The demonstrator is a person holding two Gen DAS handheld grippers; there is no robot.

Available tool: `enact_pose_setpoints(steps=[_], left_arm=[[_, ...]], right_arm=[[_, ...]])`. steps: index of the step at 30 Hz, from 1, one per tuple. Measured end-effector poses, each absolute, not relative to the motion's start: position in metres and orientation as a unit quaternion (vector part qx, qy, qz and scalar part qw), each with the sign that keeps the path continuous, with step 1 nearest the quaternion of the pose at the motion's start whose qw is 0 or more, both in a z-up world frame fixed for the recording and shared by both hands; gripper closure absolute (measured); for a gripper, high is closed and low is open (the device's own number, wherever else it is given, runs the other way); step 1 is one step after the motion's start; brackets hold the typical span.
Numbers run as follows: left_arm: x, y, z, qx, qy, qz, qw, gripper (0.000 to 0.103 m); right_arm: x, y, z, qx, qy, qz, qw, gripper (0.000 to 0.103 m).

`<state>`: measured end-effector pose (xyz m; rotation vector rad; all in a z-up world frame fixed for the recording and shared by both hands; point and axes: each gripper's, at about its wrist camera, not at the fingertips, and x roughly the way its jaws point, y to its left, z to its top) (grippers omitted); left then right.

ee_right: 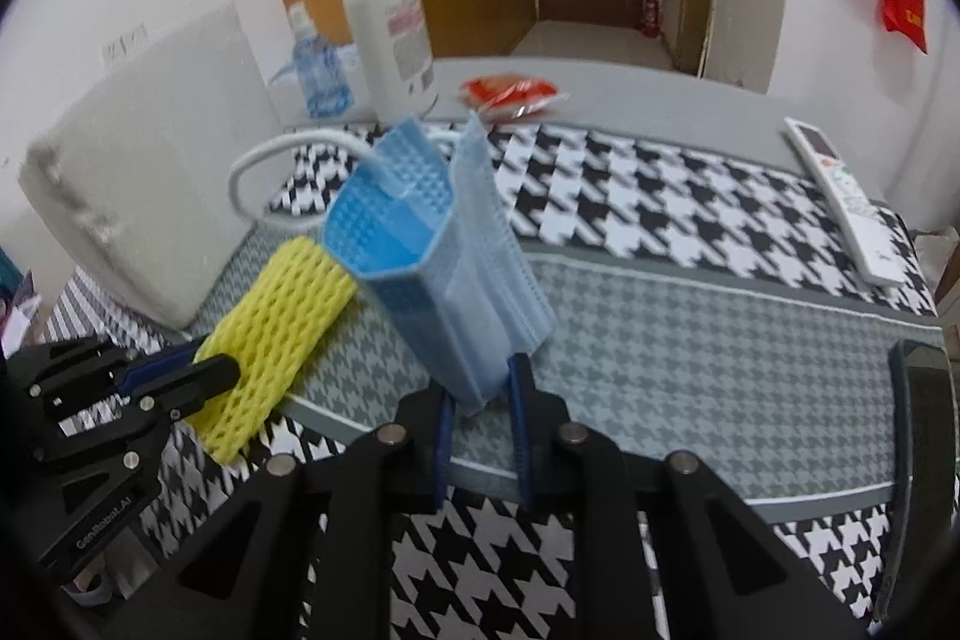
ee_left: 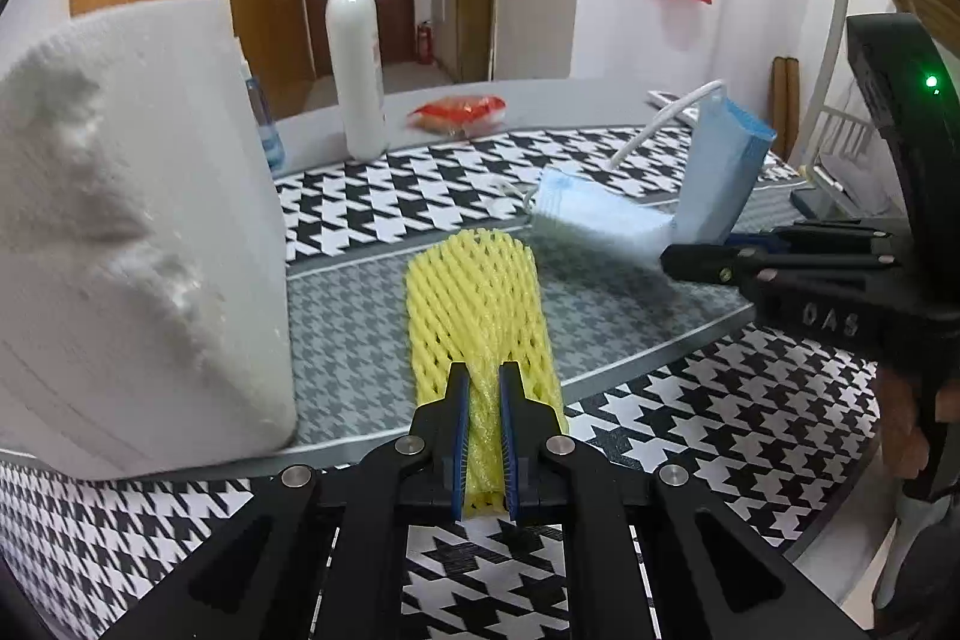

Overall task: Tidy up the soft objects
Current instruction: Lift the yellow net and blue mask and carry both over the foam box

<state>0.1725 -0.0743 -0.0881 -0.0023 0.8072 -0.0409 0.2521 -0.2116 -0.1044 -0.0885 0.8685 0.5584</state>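
The tabletop (ee_right: 690, 292) wears a houndstooth cloth, bold black and white at the edges with a paler grey panel across the middle. On that panel, at about nine o'clock in the left wrist view, stands a white foam block (ee_left: 138, 232), the bulkiest soft thing here. Behind it, toward twelve o'clock, a white pump bottle (ee_left: 357, 70) with a red pump stands upright, a red snack packet (ee_left: 459, 112) lies near it, and a white remote control (ee_right: 846, 202) lies at two o'clock in the right wrist view.

The yellow foam fruit net (ee_left: 480, 304) lies flat on the grey panel, its near end overhanging the panel's border. The left hand-held gripper (ee_left: 483, 436) is pressed together on that near end, pinching the mesh between its blue pads. The blue face mask (ee_right: 444, 268) is at one o'clock of the net, folded and standing up off the cloth, its white ear loop (ee_right: 270, 178) arching toward ten o'clock. The right hand-held gripper (ee_right: 480, 400) pinches the mask's lower edge.

Both grasps look made, so the pickup step appears complete. The next move probably calls for lifting each piece clear and carrying it to wherever the soft things are gathered; that place cannot be told from these views. Both pieces are limp and may sag or snag.
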Motion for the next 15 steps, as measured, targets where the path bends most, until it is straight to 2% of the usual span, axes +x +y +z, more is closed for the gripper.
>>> enact_pose_setpoints(steps=[15], left_arm=[[0.153, -0.070, -0.059, 0.010, 0.341, -0.032, 0.939, 0.093]], right_arm=[[0.218, -0.234, -0.063, -0.011, 0.366, 0.259, 0.894, 0.082]])
